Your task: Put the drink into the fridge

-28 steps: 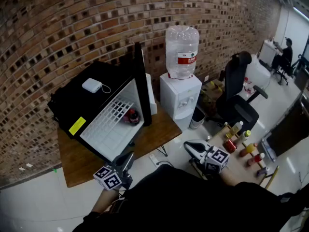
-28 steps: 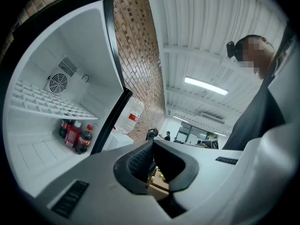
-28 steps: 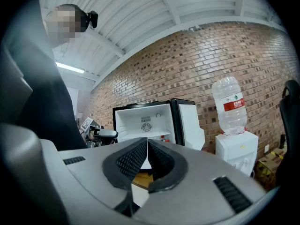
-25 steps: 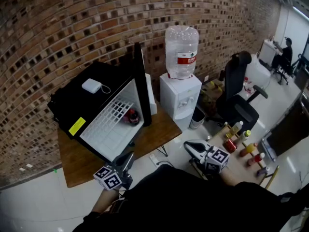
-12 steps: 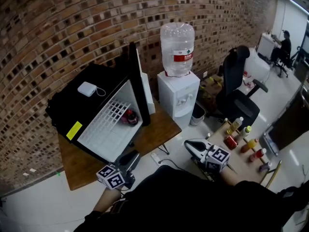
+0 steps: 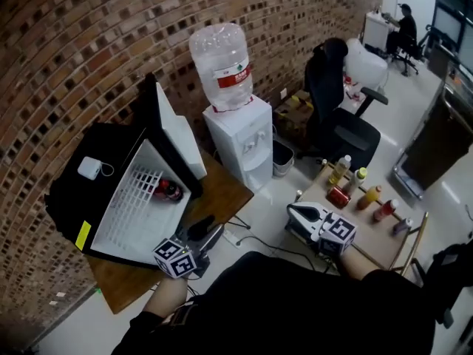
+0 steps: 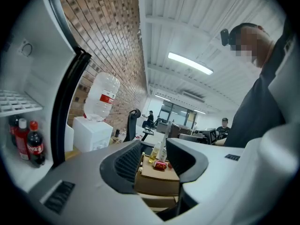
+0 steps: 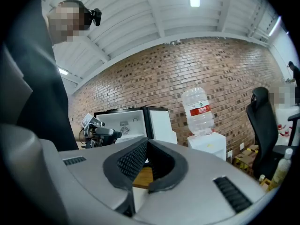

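The black mini fridge stands open on a wooden table, its door swung back. A cola bottle stands on its white wire shelf; the left gripper view shows two red-capped bottles there. My left gripper hovers just in front of the fridge. Its jaws are opening, with a gap and nothing between them. My right gripper is shut and empty, held over the floor beside a low table with several drinks.
A white water dispenser with a large bottle stands right of the fridge. A black office chair is behind the low table. A white charger lies on the fridge top. A brick wall backs everything.
The head view has swung so the fridge sits further left and lower. My left gripper stays near the fridge front, and its jaws have parted. The right gripper stays shut.
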